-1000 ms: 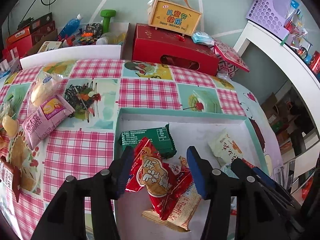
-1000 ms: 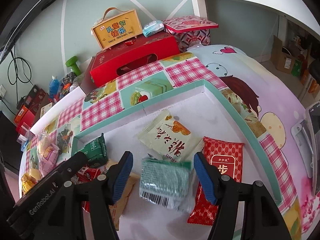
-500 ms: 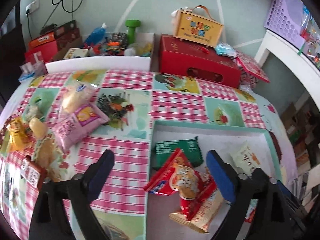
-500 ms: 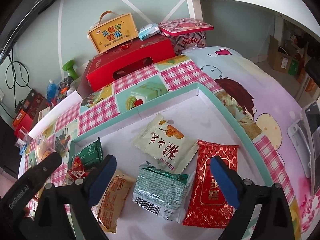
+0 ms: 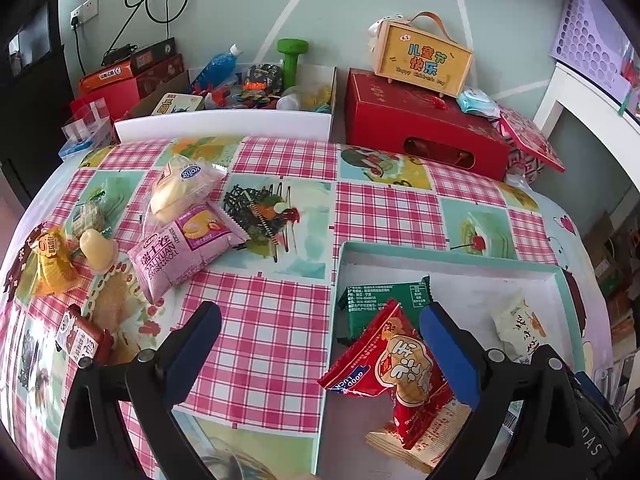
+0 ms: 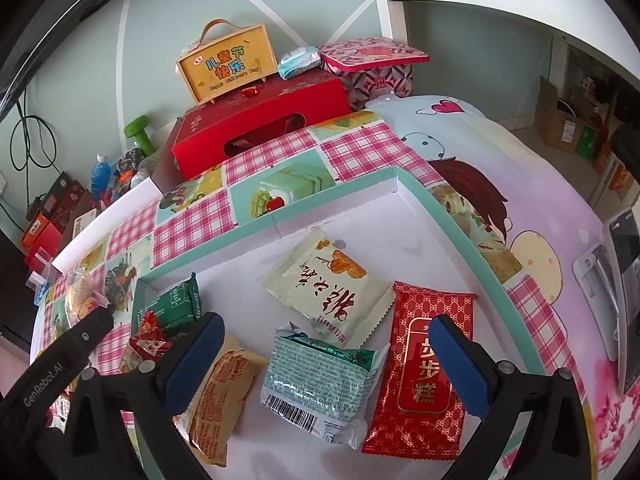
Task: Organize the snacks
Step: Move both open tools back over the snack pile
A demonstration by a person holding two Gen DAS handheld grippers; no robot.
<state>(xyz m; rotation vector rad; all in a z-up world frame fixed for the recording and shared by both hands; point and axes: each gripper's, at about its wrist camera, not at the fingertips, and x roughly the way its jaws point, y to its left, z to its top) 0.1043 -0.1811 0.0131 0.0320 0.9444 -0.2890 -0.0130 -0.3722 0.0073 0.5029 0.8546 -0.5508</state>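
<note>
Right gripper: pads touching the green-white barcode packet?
Apart. Right wrist view: right gripper jaws opening; bare tray floor shows between each pad and the green-white barcode packet.

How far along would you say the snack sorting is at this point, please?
Partly done. Six packets lie in the tray, among them the green packet and the red packet. Nothing is in hand: the left gripper is open, and the right gripper's jaws are opening, pads clear of the green packet. Left on the tablecloth: the pink roll packet, the bread bag and smaller snacks nearby.
</note>
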